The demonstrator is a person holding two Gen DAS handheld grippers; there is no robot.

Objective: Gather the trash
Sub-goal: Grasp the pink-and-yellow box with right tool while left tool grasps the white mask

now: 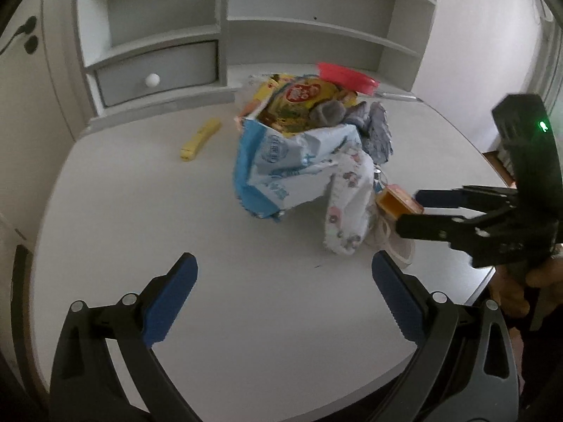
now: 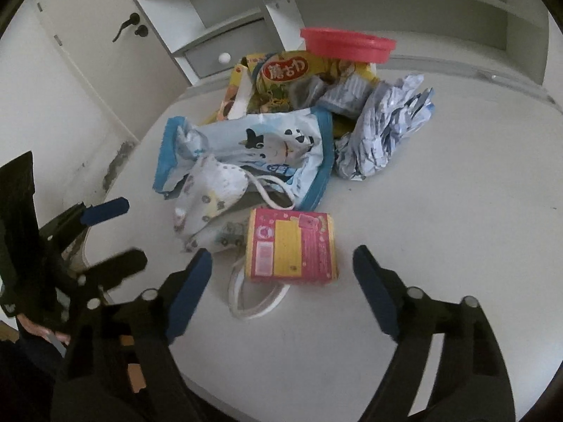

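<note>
the right tool hangs nearest, jaws apart and empty, the pink box just ahead of them. the left tool is apart and empty too, over bare bench. the trash sits mid-bench: blue wrapper, mask, yellow bag, crumpled paper, with a yellow stick off alone. best to straddle the box across its short sides, clear of the mask's loop (it would drag along). the near bench edge is close; there is open room either side, shelves behind.
</note>
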